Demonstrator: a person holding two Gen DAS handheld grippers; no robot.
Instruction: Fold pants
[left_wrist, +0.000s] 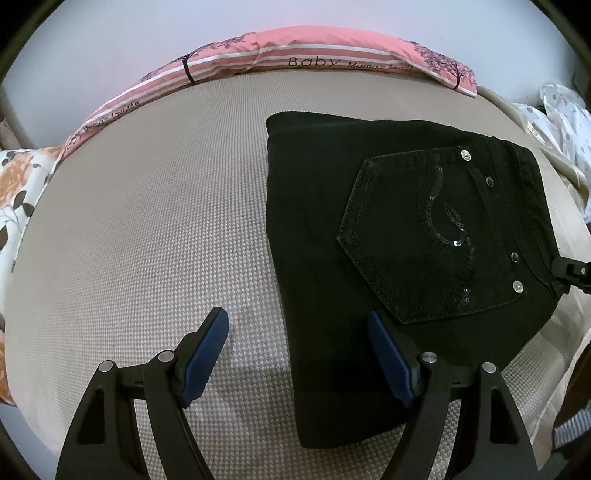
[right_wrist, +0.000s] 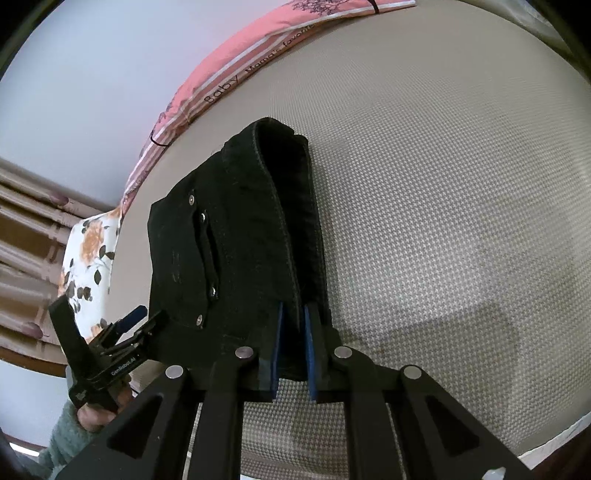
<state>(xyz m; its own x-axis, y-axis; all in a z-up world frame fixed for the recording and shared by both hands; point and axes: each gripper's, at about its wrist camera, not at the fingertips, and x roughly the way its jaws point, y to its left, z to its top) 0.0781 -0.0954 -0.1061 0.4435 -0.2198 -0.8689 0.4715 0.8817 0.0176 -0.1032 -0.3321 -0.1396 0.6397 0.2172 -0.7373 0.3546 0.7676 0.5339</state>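
Bare mattress surface (left_wrist: 147, 221) lies open to the left of the folded black pants (left_wrist: 388, 221) in the left wrist view, unobstructed up to the pink striped pillow (left_wrist: 314, 51) along the far edge and the floral pillow (left_wrist: 18, 184) at the left corner. In the right wrist view, clear mattress extends right of the pants, whose raised waistband edge stands between the two grippers. The left gripper (left_wrist: 299, 354), jaws apart, straddles the pants' near left edge; the right gripper (right_wrist: 293, 347) blocks the opposite side, clamped on the fabric.
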